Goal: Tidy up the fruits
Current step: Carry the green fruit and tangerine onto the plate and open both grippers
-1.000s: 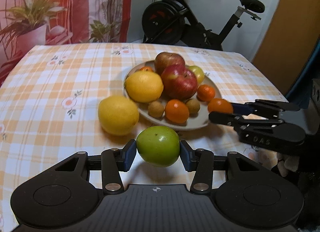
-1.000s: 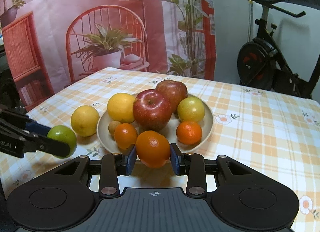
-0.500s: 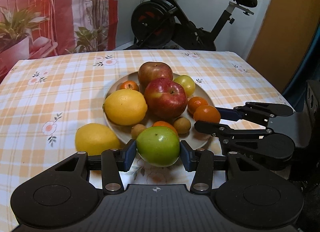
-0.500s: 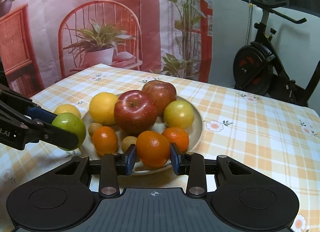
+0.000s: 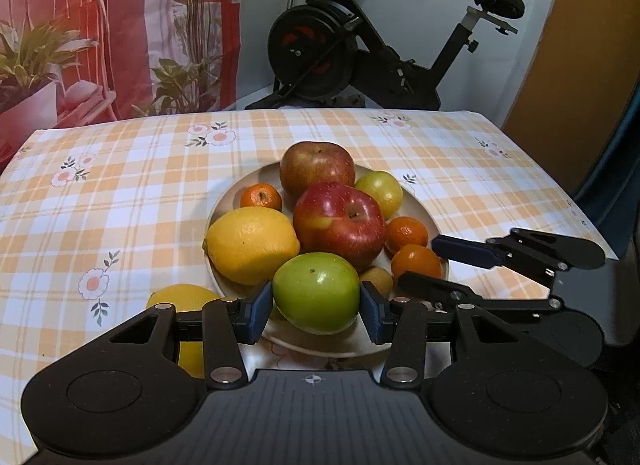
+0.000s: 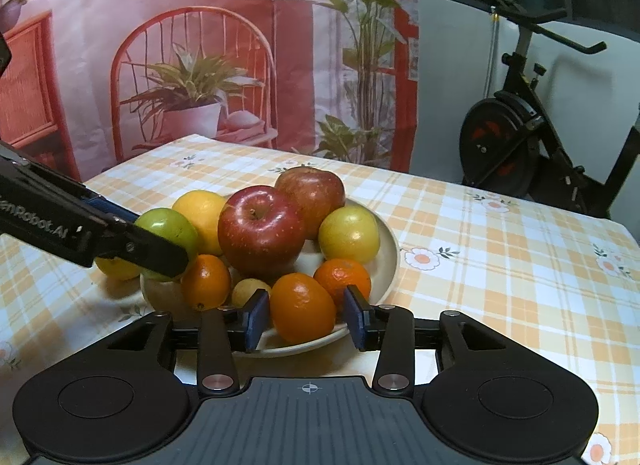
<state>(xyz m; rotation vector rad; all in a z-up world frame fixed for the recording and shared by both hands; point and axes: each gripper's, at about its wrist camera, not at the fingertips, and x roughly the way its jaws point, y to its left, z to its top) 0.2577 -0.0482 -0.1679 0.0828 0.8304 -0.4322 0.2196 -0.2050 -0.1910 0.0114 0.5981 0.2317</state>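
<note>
Two grippers are at the plate (image 5: 420, 209), each with one fruit between its jaws. The left gripper (image 5: 317, 307) is clamped on the green apple (image 5: 316, 291) and holds it above the near rim of the plate. Straight ahead of the apple and below it lie the lemon (image 5: 250, 245) and the red apple (image 5: 338, 223), so the free spot is only a narrow one at the front edge. The right gripper (image 6: 307, 315) has just been opening its jaws; the orange (image 6: 302, 307) is between the pads, but small gaps show on both sides, so I judge that it now rests on the plate, at the rim nearest this gripper. One more lemon (image 5: 182, 299) lies on the cloth (image 5: 120, 193), just beside the plate, and the left gripper is the nearer one to it.
</note>
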